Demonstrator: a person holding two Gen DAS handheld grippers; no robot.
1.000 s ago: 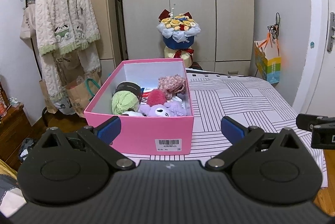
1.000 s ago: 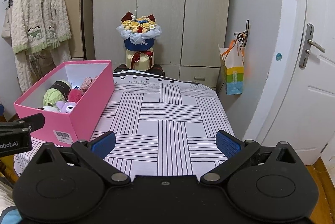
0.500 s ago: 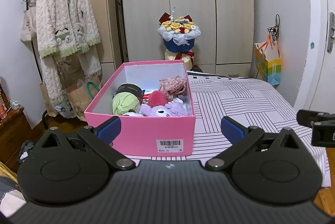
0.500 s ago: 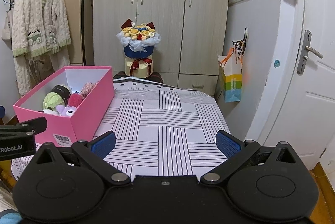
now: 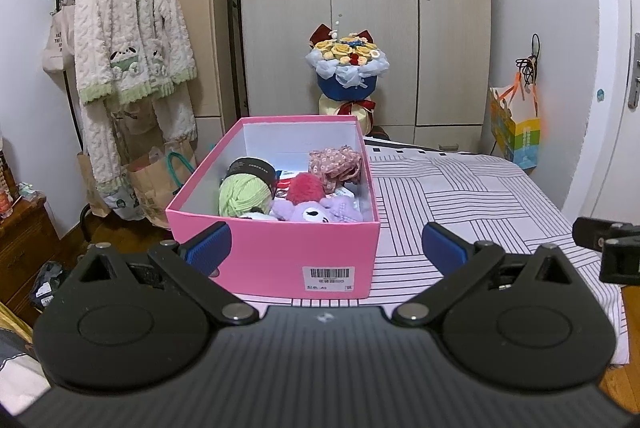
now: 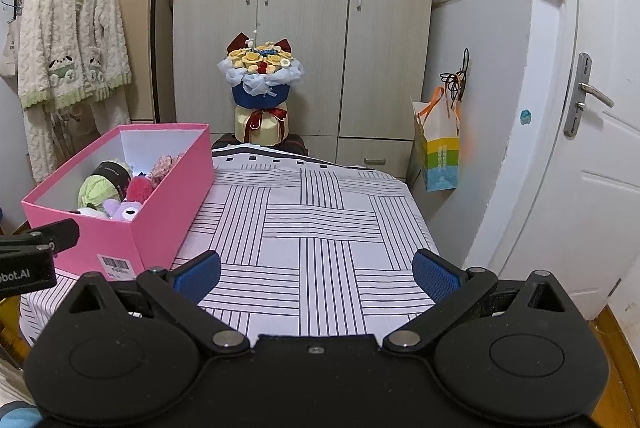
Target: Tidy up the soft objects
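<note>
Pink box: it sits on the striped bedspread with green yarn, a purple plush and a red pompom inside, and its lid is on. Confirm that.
Not quite: the pink box has no lid on; it is open at the top. The left wrist view shows the green yarn, purple plush and red pompom inside. It does sit on the striped bedspread.

The right tongs point(image 6: 316, 270) fill the bottom of the frame, their blue-padded fingers point(image 6: 434, 274) spread wide with nothing between them. Beyond them lies a striped cloth point(image 6: 320, 228) over a bed. At left of centre a pink box point(image 6: 160, 212) sits on the cloth, holding green yarn point(image 6: 96, 190), a red pompom point(image 6: 139, 188), a purple plush point(image 6: 124, 210) and a floral fabric piece point(image 6: 166, 162). The left tongs point(image 6: 28, 252) poke in at the left edge, just before the box. Past the bed a bouquet point(image 6: 260, 84) stands before a wardrobe point(image 6: 304, 8). A robe point(image 6: 68, 60) hangs upper left; a paper bag point(image 6: 438, 156) hangs right of centre beside a door point(image 6: 600, 148)
</note>
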